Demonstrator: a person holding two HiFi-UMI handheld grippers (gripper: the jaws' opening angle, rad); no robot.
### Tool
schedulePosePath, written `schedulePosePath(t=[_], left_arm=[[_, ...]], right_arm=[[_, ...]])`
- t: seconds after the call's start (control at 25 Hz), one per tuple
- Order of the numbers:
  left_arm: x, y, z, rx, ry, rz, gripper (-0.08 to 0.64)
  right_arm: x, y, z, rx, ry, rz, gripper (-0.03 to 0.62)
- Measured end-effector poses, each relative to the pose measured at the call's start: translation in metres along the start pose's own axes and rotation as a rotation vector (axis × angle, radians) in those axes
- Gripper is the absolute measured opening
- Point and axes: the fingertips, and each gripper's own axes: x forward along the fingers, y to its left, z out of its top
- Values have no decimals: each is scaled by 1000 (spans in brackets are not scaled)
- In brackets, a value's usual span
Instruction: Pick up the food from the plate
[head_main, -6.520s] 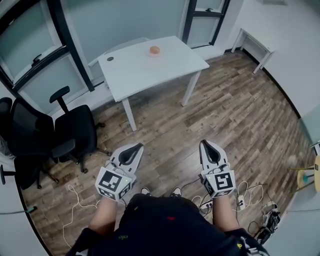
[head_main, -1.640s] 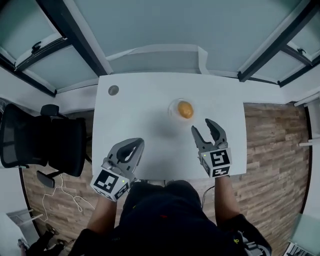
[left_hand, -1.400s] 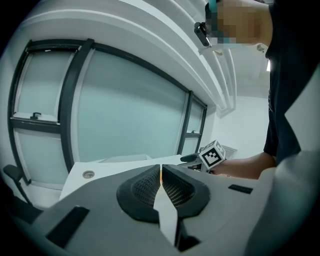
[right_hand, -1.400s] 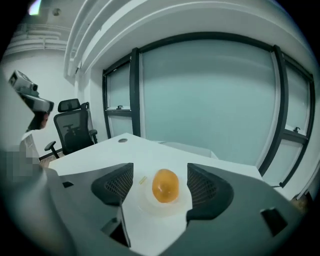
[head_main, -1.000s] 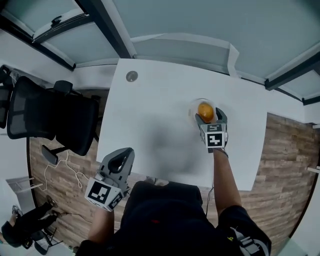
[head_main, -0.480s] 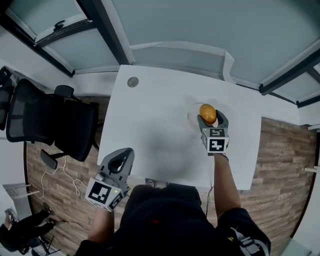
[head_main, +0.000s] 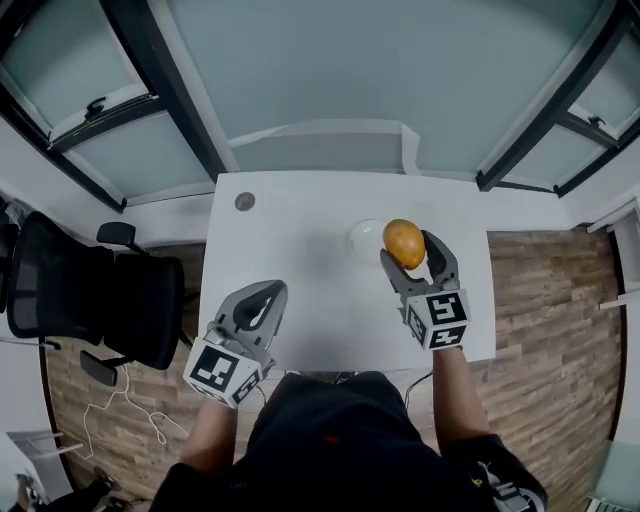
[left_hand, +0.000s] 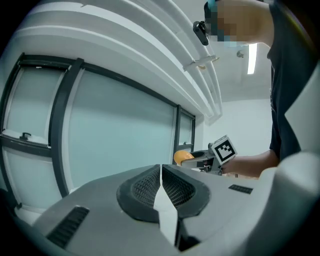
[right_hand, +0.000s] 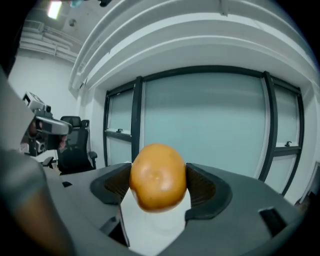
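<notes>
Head view, looking steeply down: a white table (head_main: 300, 290) stands against a glass wall (head_main: 330, 70) with dark frames. The right gripper (head_main: 406, 252) is held over the table's right part, its jaws clamped on the food (head_main: 404, 243), a round orange-brown piece. The food is raised off the plate (head_main: 357, 240), a small pale dish that lies just left of it on the table. A small round grommet (head_main: 245, 201) sits near the table's far left corner, well apart from the plate. The left gripper (head_main: 262, 297) hangs over the table's near left edge, well apart from the food. A black chair (head_main: 90, 300) stands just beside the table's left side, on a wooden floor (head_main: 545, 300). The person's dark shirt (head_main: 330, 440) fills the bottom of the picture.

Left gripper view: its jaws are pressed together with nothing between them. Beyond them, the food (left_hand: 182, 156) shows in the right gripper, with its marker cube (left_hand: 223, 148) and the person's forearm behind it. Glass panes fill the left side.

Right gripper view: the food (right_hand: 157, 172) fills the gap between the jaws, gripped on both sides. Behind it is the glass wall, and at the far left the black chair (right_hand: 75, 145).
</notes>
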Motion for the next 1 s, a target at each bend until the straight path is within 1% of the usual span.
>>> schedulePosePath(t=[0.12, 0.24, 0.36, 0.48, 0.56, 0.64, 1.0], left_arm=[[-1, -3, 15, 16, -34, -34, 31], [0, -9, 27, 22, -66, -66, 31], [3, -18, 36, 26, -92, -95, 31], [3, -24, 42, 29, -108, -119, 31], [1, -26, 45, 33, -120, -133, 31], [-1, -26, 45, 35, -127, -144, 31], [-4, -29, 45, 39, -120, -167, 31]], right_arm=[[-33, 5, 30, 26, -84, -42, 357], [-66, 6, 53, 8, -147, -87, 357], [-95, 6, 67, -21, -185, -126, 357], [-113, 11, 72, -40, -190, -148, 357], [-119, 15, 71, -44, -178, -155, 357], [-122, 20, 74, -52, -187, -163, 357], [-127, 24, 79, -42, -203, -180, 357]])
